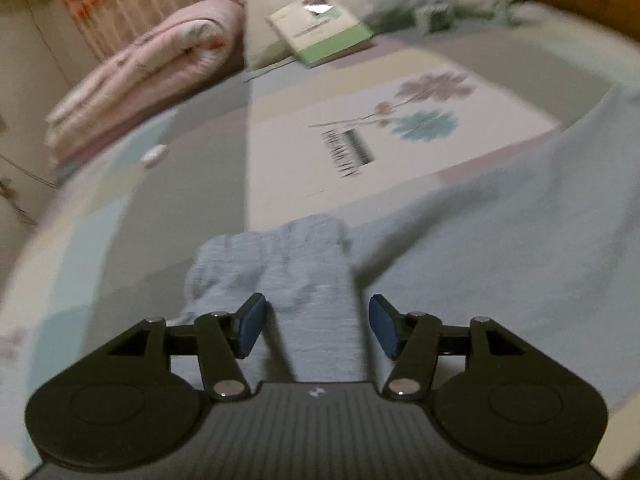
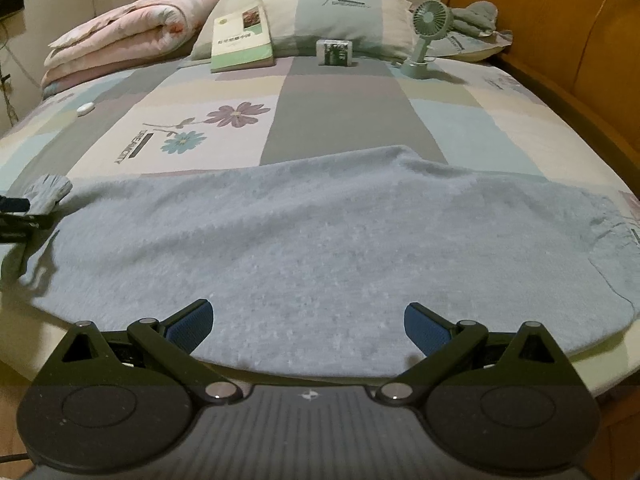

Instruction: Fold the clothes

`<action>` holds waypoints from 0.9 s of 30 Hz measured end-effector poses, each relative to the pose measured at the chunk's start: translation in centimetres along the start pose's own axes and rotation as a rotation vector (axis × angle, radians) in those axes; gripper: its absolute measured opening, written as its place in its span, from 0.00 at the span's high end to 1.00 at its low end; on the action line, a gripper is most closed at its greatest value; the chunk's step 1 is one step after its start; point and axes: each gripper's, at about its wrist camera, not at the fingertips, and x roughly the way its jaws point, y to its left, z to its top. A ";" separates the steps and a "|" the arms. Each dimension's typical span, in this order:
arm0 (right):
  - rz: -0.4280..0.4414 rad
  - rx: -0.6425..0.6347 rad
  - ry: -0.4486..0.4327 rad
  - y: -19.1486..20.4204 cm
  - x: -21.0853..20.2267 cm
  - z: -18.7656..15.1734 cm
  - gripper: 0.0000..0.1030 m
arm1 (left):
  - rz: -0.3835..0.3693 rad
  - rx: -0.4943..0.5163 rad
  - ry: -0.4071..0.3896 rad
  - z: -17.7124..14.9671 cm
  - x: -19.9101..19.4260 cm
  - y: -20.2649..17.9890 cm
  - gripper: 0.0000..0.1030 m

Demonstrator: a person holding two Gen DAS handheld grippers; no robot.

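Light blue sweater (image 2: 320, 240): fuzzy knit, spread flat across the near part of the bed (image 2: 352, 120), filling the lower half of the right wrist view. Hem edge runs along the mattress edge at the bottom. One sleeve (image 1: 296, 264) lies at centre of the left wrist view, cuff bunched and creased; same cuff visible at far left of the right wrist view.

Left claw (image 1: 318, 326): jaws partly apart, blue pads on either side of the sleeve, not pressing on it; nothing gripped. Left view is motion-blurred.

Right claw (image 2: 308, 326): jaws wide apart, above the sweater's near edge, holding nothing. Contact with the fabric cannot be judged.

Bed sheet: smooth patchwork of pastel rectangles with printed flowers. Upper left: rolled pink quilt (image 2: 128, 28). Upper centre: book (image 2: 242, 36) leaning on a pillow (image 2: 340, 12). Upper right: small green fan (image 2: 426, 36), wooden headboard (image 2: 560, 40).
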 end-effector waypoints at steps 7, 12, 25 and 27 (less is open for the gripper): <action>0.005 -0.007 0.003 0.3 0.2 0.1 0.00 | 0.035 -0.170 -0.043 -1.4 -1.9 3.6 0.46; 0.016 -0.030 0.015 0.9 0.4 0.0 0.00 | 0.019 -0.337 -0.034 -3.4 -2.8 6.7 0.48; 0.018 -0.065 0.022 2.7 0.2 0.2 0.00 | -0.127 -0.594 -0.052 -7.6 -3.0 10.0 0.92; 0.019 -0.070 0.022 2.9 0.2 0.2 0.00 | -0.133 -0.621 -0.055 -8.0 -3.3 10.3 0.92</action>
